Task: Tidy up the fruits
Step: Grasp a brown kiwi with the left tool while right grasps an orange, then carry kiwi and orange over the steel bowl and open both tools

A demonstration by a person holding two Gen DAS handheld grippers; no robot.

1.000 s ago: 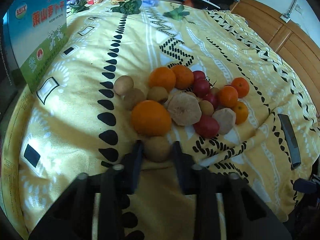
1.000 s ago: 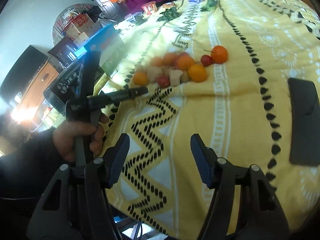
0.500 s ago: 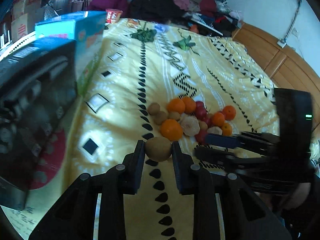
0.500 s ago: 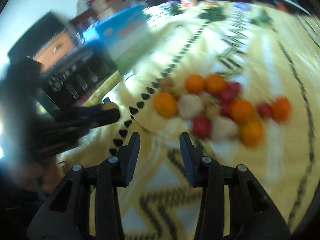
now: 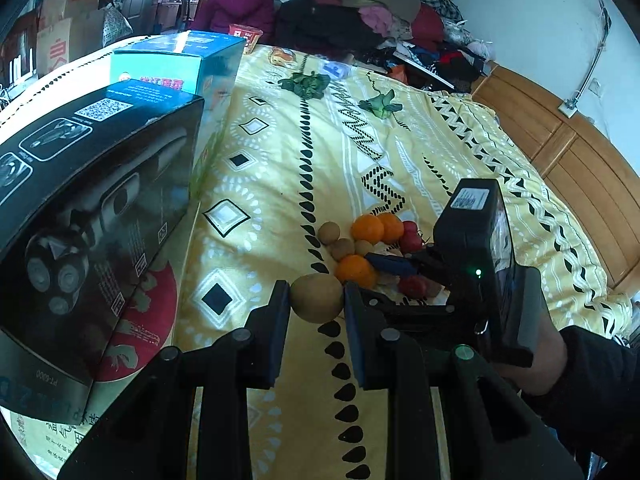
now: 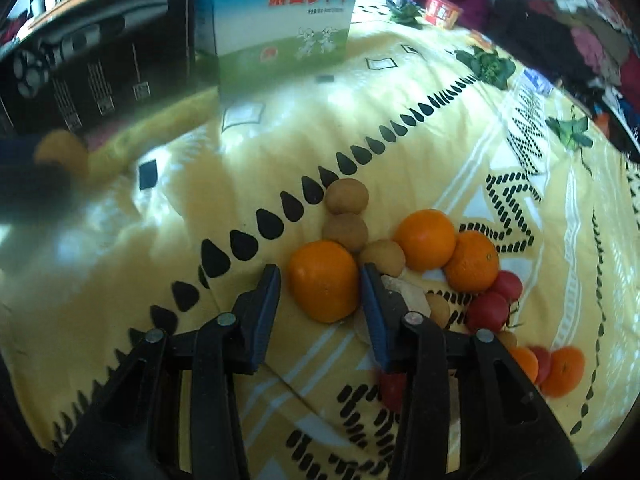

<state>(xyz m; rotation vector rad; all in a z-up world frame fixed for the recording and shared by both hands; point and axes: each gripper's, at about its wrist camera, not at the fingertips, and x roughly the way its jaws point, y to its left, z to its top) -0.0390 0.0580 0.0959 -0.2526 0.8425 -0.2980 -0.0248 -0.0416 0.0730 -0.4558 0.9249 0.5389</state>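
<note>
- Lifting done on the left: left tool (image 5: 316,300) is clamped on a brown fruit (image 5: 317,298), now up off the bed (image 5: 280,168) w/ the pile (image 5: 372,248) well beyond it; a sec ago that fruit sat on the cover at the pile's near edge.
- Left view has swung toward the black box (image 5: 92,216) and blue box (image 5: 180,64) at the bed's left side. My guess: the brown fruit is headed that way, but no drop spot is clear.
- Right tool (image 6: 320,292) has come in from the near part of the bed w/ nothing by its pads; it now straddles the near orange (image 6: 324,280).
- Its jaws are narrower than a sec ago. Right pad looks to be touching the orange's side, left pad shows a thin gap, so not clamped yet, jaws apart.
- Orange sits on the bed at the pile's near-left corner, touching two brown fruits (image 6: 346,232) on its far side.
- Meaning for task: one fruit pulled out, a second about to be gripped; rest of pile (oranges, red fruits (image 6: 494,300), pale pieces) unsorted.
- Risk, as I judge it: squeezing could nudge the neighbours, esp. the brown one by the right pad.
</note>
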